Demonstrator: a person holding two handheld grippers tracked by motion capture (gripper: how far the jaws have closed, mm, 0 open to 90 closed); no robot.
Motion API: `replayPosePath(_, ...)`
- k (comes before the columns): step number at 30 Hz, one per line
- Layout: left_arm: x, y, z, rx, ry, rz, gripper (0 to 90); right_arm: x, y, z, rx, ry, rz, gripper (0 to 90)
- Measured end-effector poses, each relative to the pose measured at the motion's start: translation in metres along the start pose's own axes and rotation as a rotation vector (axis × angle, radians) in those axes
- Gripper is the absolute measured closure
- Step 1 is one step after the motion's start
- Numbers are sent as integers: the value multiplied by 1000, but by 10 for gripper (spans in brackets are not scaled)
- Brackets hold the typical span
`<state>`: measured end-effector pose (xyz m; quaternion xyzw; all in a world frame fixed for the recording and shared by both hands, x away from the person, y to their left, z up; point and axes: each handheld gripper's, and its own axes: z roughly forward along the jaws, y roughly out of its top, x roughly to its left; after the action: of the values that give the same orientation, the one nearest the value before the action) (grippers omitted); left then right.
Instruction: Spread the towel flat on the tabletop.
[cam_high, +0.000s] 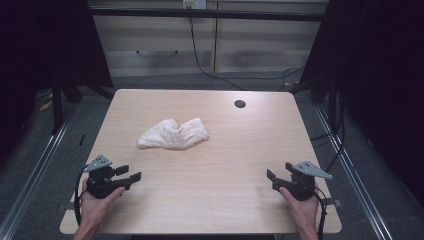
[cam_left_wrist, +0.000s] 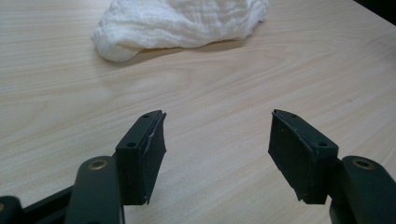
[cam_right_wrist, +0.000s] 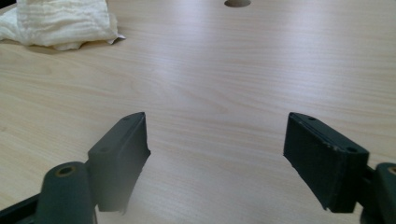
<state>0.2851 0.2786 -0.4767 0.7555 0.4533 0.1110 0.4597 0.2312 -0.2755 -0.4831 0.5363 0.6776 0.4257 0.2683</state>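
Nearest the bottom edge of the high view, the person's two hands come in over the near rim of the desk (cam_high: 210, 220), each holding a claw. The left claw (cam_high: 131, 176) sits at about 8 o'clock from the desk's middle, low over the wood, its jaws pointing toward 2 o'clock. In the left gripper view its jaws stand spread wide, with bare wood grain between them and nothing pinched. The right claw (cam_high: 272, 180) sits at about 4 o'clock from the middle, well apart from the left one, its jaws pointing toward 10 o'clock. In the right gripper view its jaws are spread wide too, with only desk surface between them.

Farther out, a crumpled white cloth (cam_high: 173, 134) lies on the desk just left of its middle, at about 1 o'clock from the left claw and 10 o'clock from the right claw. It touches neither claw. The left gripper view shows it ahead at about 12 o'clock; the right gripper view shows it off at 10 o'clock.

Beyond the cloth, toward 1 o'clock, a round cable hole (cam_high: 240, 104) sits near the desk's far edge
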Motion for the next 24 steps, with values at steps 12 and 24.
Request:
replayPosePath(12, -7, 5, 5, 22, -37, 21, 356, -1, 0, -1, 12, 32, 1, 238)
replayPosePath(24, -14, 12, 12, 58, -48, 39, 398, 6, 2, 6, 39, 54, -31, 239)
